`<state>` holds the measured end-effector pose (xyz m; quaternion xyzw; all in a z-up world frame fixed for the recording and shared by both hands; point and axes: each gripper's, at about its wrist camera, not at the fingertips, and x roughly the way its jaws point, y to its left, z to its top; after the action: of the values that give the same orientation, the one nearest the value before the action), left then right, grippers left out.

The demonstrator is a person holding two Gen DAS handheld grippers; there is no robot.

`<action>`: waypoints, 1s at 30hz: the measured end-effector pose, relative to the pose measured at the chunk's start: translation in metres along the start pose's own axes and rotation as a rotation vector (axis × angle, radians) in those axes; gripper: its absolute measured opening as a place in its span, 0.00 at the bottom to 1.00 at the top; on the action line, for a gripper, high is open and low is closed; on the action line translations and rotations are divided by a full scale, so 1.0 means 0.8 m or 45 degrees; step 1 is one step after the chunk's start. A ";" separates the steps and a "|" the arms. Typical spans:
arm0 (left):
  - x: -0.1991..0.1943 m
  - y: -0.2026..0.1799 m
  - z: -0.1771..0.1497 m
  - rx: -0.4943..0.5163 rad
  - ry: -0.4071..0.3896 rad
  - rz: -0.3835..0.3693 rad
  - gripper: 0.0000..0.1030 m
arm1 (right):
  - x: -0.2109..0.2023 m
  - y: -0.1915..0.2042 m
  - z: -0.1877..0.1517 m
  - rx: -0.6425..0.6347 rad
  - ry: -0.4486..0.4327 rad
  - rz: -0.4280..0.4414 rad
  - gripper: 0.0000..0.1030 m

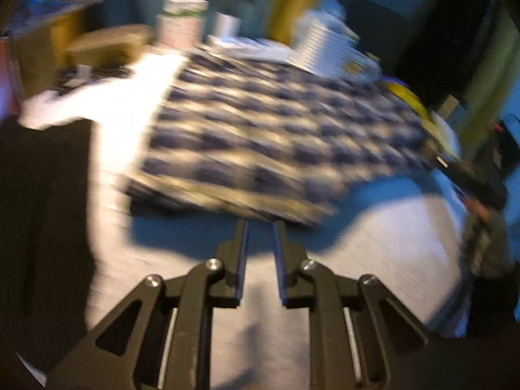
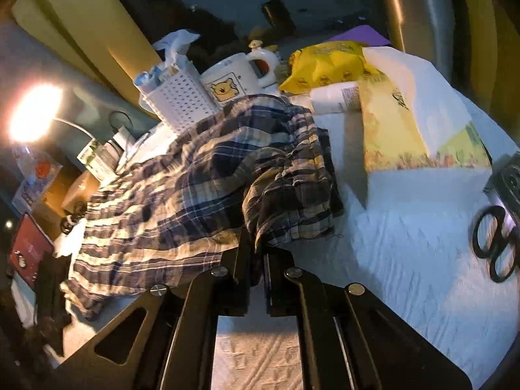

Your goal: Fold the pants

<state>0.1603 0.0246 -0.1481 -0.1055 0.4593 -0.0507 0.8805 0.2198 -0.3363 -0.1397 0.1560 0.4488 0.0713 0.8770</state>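
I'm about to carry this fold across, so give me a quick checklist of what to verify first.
1. Right gripper clamped on plaid pants: ok.
2. Left gripper holding fabric: not ok, open, just short of the pants' edge.
3. Pants lying flat: not ok, bunched by the right gripper.
4. Scissors apart from the fabric: ok.
5. White basket free of the pants: cannot tell, the far edge reaches it.
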 end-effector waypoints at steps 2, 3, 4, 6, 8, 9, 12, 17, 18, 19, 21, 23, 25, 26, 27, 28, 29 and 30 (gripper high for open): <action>-0.004 0.027 0.016 -0.060 -0.049 0.077 0.20 | -0.002 0.001 -0.001 -0.003 -0.019 -0.025 0.34; -0.005 0.039 0.022 -0.087 -0.072 0.093 0.21 | -0.003 0.000 -0.001 -0.001 -0.025 -0.016 0.48; -0.004 0.050 0.028 -0.108 -0.085 0.107 0.21 | -0.004 0.000 -0.001 -0.004 -0.026 -0.010 0.52; 0.005 0.067 0.033 -0.122 -0.069 0.105 0.25 | -0.004 0.002 -0.001 -0.009 -0.022 -0.013 0.53; 0.022 0.075 0.040 -0.136 -0.036 0.103 0.30 | -0.001 0.002 -0.001 -0.003 -0.015 -0.012 0.54; 0.030 0.077 0.041 -0.136 -0.018 0.093 0.38 | 0.000 0.002 -0.001 0.001 -0.013 -0.012 0.54; 0.042 0.074 0.039 -0.127 0.009 0.113 0.40 | 0.002 0.000 0.000 0.020 -0.007 -0.010 0.55; 0.043 0.082 0.033 -0.148 0.010 0.172 0.40 | 0.003 -0.002 -0.002 0.028 -0.002 -0.004 0.55; 0.044 0.084 0.032 -0.153 0.016 0.175 0.40 | 0.003 -0.002 -0.001 0.025 -0.001 -0.005 0.55; 0.042 0.085 0.030 -0.152 0.001 0.169 0.40 | 0.004 -0.002 -0.001 0.025 0.002 -0.005 0.55; 0.041 0.084 0.026 -0.146 -0.008 0.177 0.40 | 0.006 -0.003 -0.002 0.024 0.011 -0.006 0.55; 0.040 0.080 0.023 -0.123 -0.022 0.156 0.39 | 0.011 -0.004 -0.004 0.031 0.025 -0.006 0.55; 0.040 0.079 0.019 -0.108 -0.037 0.091 0.28 | 0.011 -0.004 -0.006 0.041 0.017 -0.001 0.55; 0.040 0.080 0.018 -0.109 -0.044 0.084 0.20 | 0.010 -0.004 -0.006 0.044 0.016 0.001 0.55; 0.039 0.086 0.016 -0.134 -0.049 0.076 0.12 | 0.011 -0.004 -0.007 0.045 0.015 0.003 0.55; 0.037 0.091 0.015 -0.163 -0.055 0.054 0.10 | 0.011 -0.004 -0.007 0.046 0.015 0.005 0.55; 0.035 0.097 0.014 -0.193 -0.059 0.039 0.09 | 0.011 -0.004 -0.007 0.047 0.015 0.007 0.55; 0.033 0.099 0.012 -0.207 -0.062 0.040 0.08 | 0.011 -0.005 -0.007 0.058 0.013 0.012 0.55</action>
<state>0.1828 0.0981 -0.1826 -0.1705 0.4421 0.0032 0.8806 0.2202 -0.3367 -0.1507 0.1776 0.4540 0.0661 0.8706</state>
